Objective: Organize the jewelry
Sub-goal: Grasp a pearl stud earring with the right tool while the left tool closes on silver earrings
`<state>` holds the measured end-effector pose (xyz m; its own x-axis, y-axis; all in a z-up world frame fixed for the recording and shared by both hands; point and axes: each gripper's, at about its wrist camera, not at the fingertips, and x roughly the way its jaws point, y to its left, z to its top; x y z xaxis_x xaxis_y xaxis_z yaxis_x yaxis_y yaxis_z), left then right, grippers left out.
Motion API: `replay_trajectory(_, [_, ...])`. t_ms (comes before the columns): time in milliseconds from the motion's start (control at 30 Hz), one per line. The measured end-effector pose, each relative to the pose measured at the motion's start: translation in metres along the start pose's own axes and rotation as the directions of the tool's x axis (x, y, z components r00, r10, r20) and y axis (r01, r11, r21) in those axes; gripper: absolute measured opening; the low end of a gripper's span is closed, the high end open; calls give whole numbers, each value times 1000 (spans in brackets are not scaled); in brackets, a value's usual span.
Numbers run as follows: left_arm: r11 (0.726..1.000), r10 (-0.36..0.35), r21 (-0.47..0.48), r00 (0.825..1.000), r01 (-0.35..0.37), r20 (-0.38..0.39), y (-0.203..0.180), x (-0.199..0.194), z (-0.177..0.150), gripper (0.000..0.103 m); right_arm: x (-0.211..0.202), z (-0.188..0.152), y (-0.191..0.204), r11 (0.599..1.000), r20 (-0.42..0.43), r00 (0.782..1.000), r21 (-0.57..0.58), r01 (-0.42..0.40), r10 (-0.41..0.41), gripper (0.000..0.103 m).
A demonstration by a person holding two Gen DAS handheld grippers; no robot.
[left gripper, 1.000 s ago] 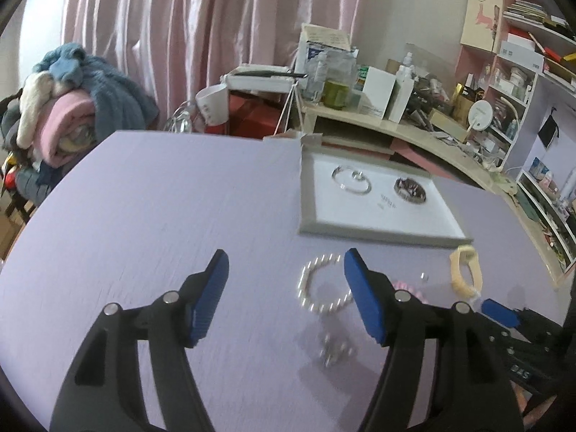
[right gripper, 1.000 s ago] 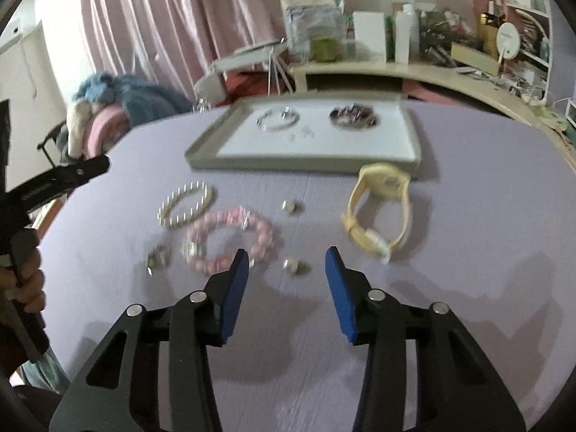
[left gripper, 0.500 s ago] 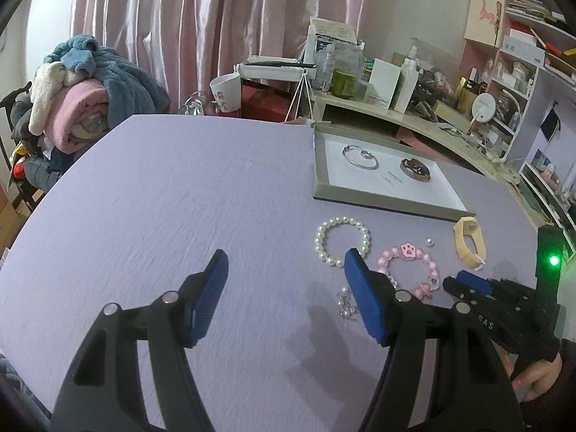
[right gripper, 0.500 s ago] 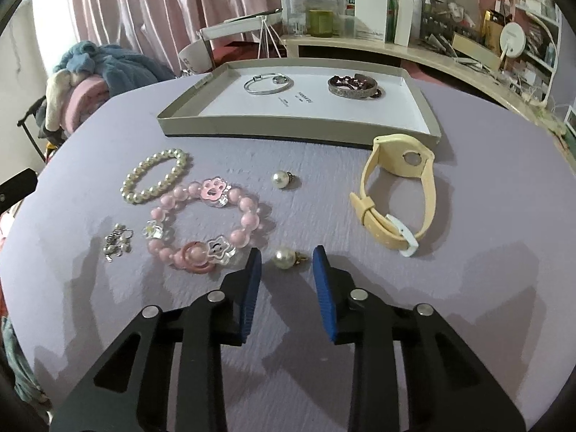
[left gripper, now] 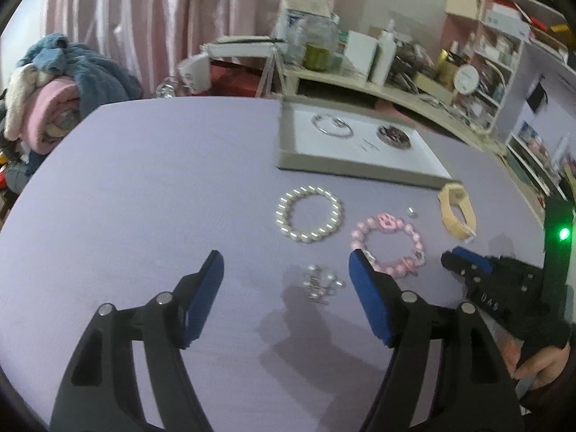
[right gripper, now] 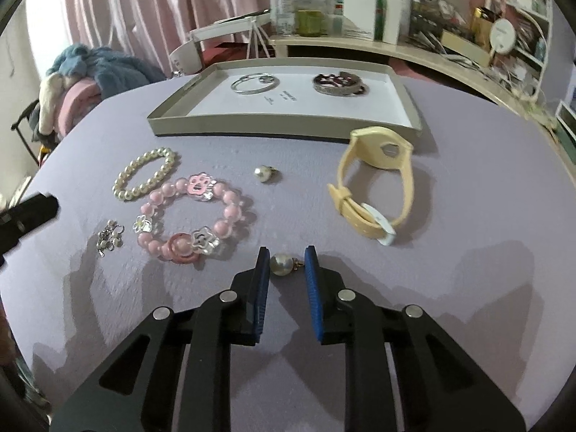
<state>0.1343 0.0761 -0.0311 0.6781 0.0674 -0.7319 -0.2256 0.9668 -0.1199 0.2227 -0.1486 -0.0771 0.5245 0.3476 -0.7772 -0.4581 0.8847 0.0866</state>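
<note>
My right gripper [right gripper: 287, 262] is low over the purple table, its jaws a narrow gap apart around a pearl earring [right gripper: 281, 264], not visibly touching it. A second pearl earring [right gripper: 262, 174], a pink bead bracelet [right gripper: 190, 216], a pearl bracelet [right gripper: 144, 174], a silver earring cluster [right gripper: 109, 237] and a yellow watch band [right gripper: 374, 187] lie on the table. The grey tray [right gripper: 280, 126] holds a silver bangle [right gripper: 255, 82] and a dark bracelet [right gripper: 338, 83]. My left gripper [left gripper: 286, 270] is open and empty above the silver cluster [left gripper: 322, 284].
Behind the table stand a cluttered shelf [right gripper: 396, 41], a pink curtain [right gripper: 151, 7] and a pile of clothes [right gripper: 86, 82] at the left. The right gripper's body [left gripper: 504, 288] shows at the right of the left wrist view.
My right gripper has moved forward and down so the pearl earring now lies between its jaws, which have narrowed. My left gripper has shifted slightly and stays open.
</note>
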Motion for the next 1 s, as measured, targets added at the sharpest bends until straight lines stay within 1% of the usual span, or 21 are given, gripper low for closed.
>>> replay_trajectory(133, [999,-21,41,999,23,-51,-15,20,-4,72,-7,-1,-9,999,6,1000,41,5,-5,21])
replay_trajectory(333, [996,-20,86,995,28,-95,-30,42,-10,70,-16,1,-15,997,20,1000,72,12,-13,21])
replay_trajectory(433, [996,-10,89,993,20,-116,-30,52,-13,62,-19,0,-19,995,22,1000,95,18,-20,21])
replay_trajectory(500, [994,9,107,995,2,-101,-32,53,-14,57,-20,0,-21,994,23,1000,108,20,-22,21])
replay_trajectory(533, [993,16,116,995,-5,-95,-32,53,-14,53,-20,0,-22,993,23,999,113,20,-23,21])
replay_trajectory(567, [993,19,121,996,-8,-90,-32,52,-15,45,-21,1,-23,993,24,999,119,22,-25,21])
replay_trajectory(600, [992,20,126,996,-10,-85,-32,52,-16,42,-22,1,-24,992,25,999,123,22,-26,21])
replay_trajectory(633, [990,24,138,997,-13,-78,-34,50,-18,32,-23,1,-25,991,27,999,129,21,-25,21])
replay_trajectory(667, [990,24,144,997,-12,-77,-34,49,-18,21,-23,2,-25,991,29,999,132,21,-25,21])
replay_trajectory(767, [990,8,144,997,4,-78,-36,47,-20,8,-26,3,-26,990,33,999,142,14,-19,21])
replay_trajectory(900, [989,-17,147,995,30,-93,-38,45,-22,6,-30,6,-24,990,45,999,144,-2,-5,21])
replay_trajectory(1000, [993,-40,109,994,51,-105,-32,41,-18,6,-38,12,-23,990,72,997,139,-17,7,21])
